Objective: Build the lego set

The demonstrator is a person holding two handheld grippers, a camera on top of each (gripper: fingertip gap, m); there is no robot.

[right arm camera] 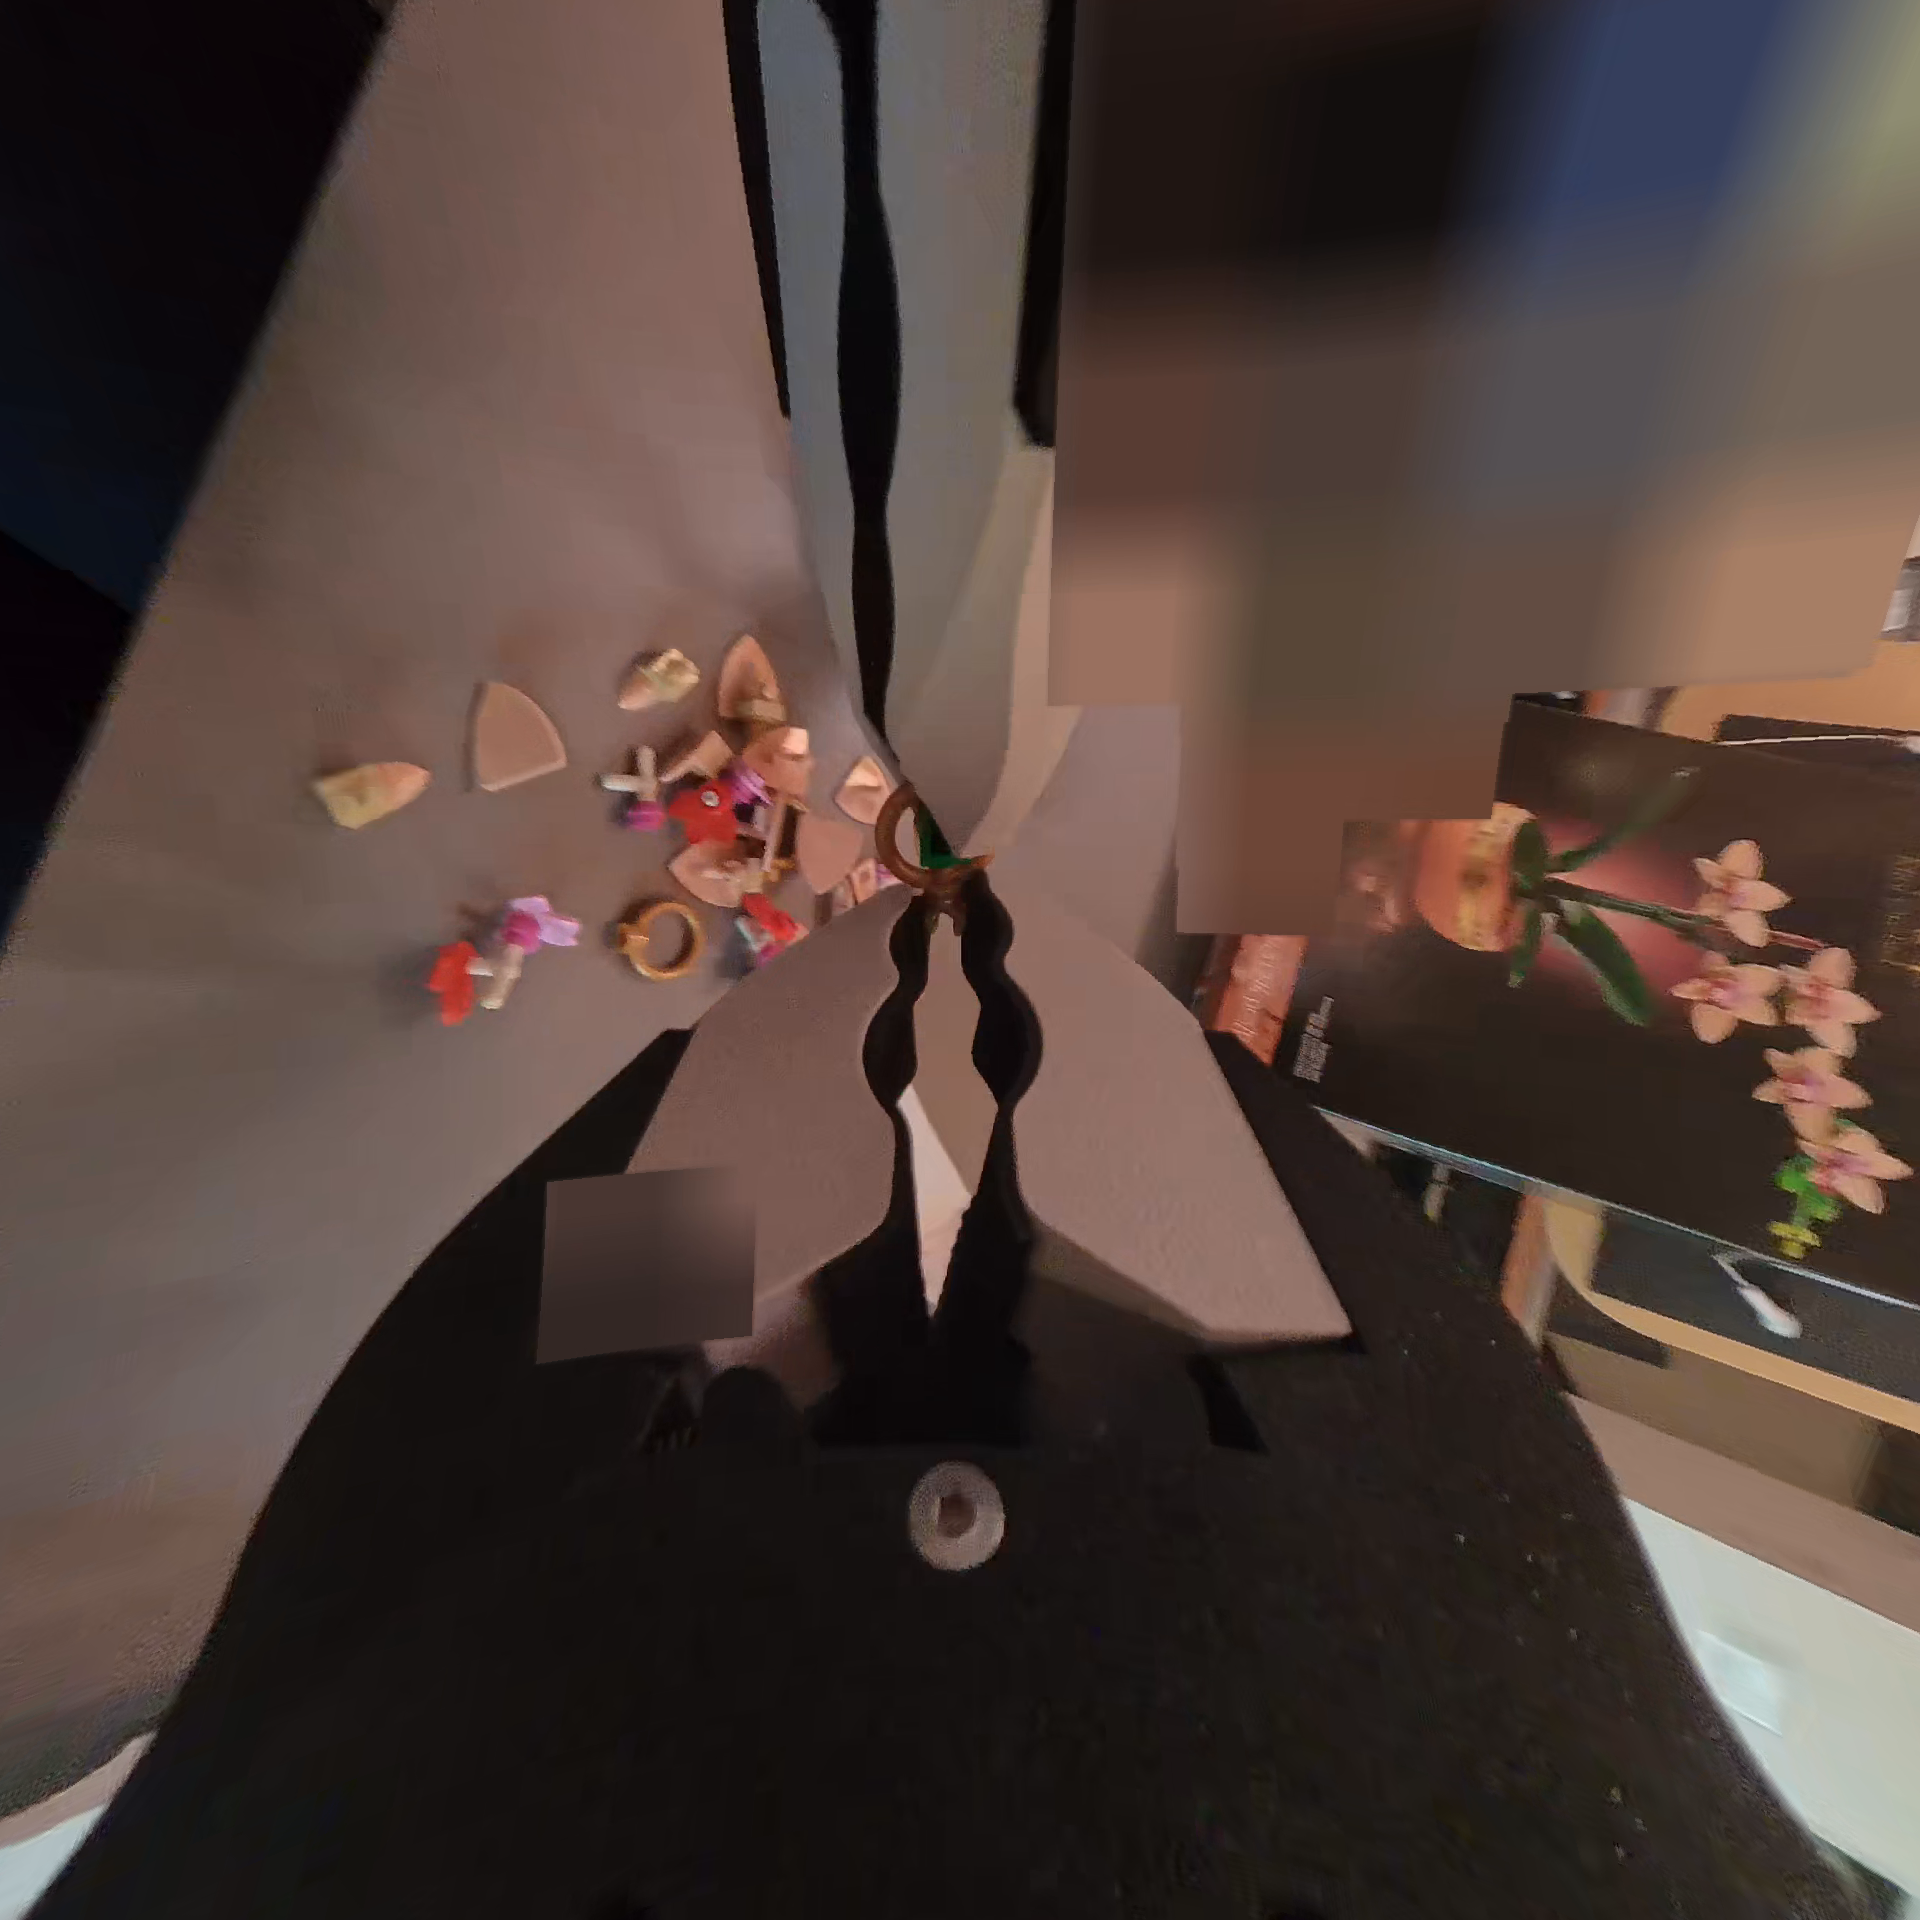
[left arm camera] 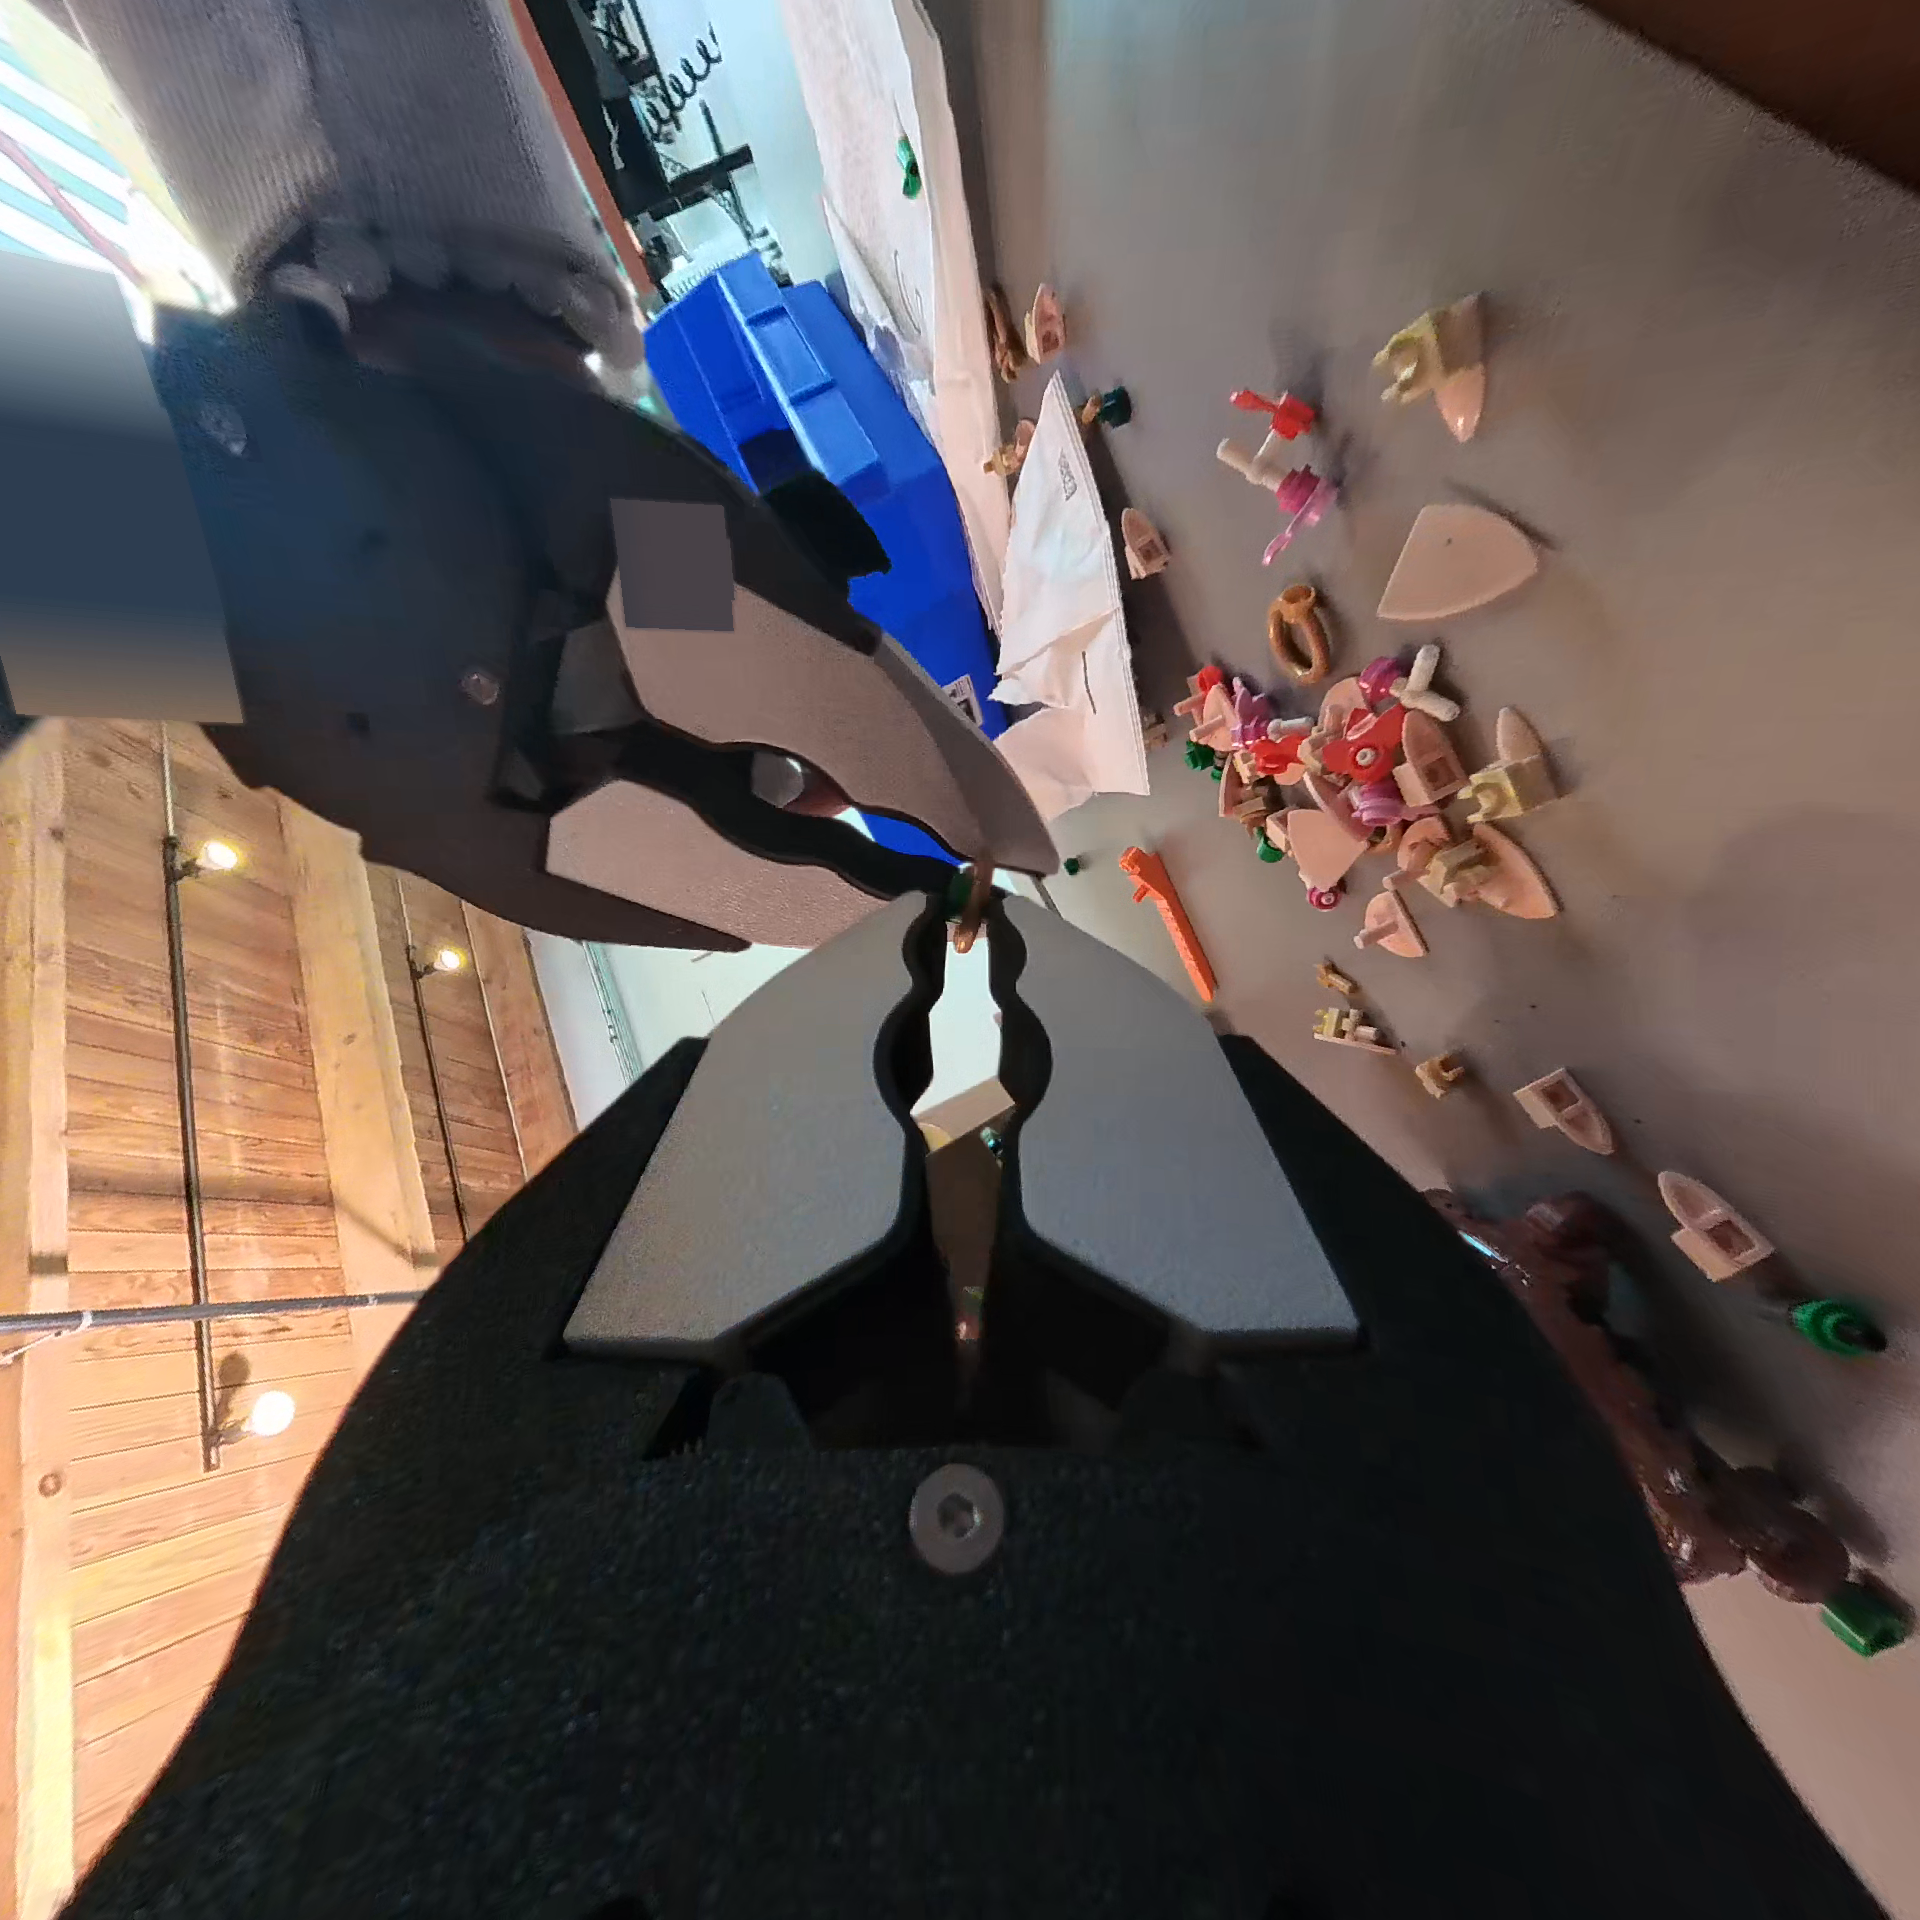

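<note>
Both grippers meet tip to tip above the grey surface [left arm camera: 1351, 208]. Left gripper [left arm camera: 964, 920] fingers clenched on a small tan ring piece [left arm camera: 966, 928] with a green piece [left arm camera: 958, 885] attached. Right gripper [right arm camera: 940, 914] fingers clenched on the same ring piece [right arm camera: 902, 831] from the opposite side. Loose lego pile [left arm camera: 1371, 779] lies on the surface beside a white bag [left arm camera: 1070, 613]. Orange tool [left arm camera: 1169, 920] near the pile.

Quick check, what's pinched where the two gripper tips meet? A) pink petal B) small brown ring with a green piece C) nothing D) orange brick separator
B: the left gripper and right gripper meet tip to tip on the small brown ring with a green piece; the orange brick separator lies on the table.
</note>
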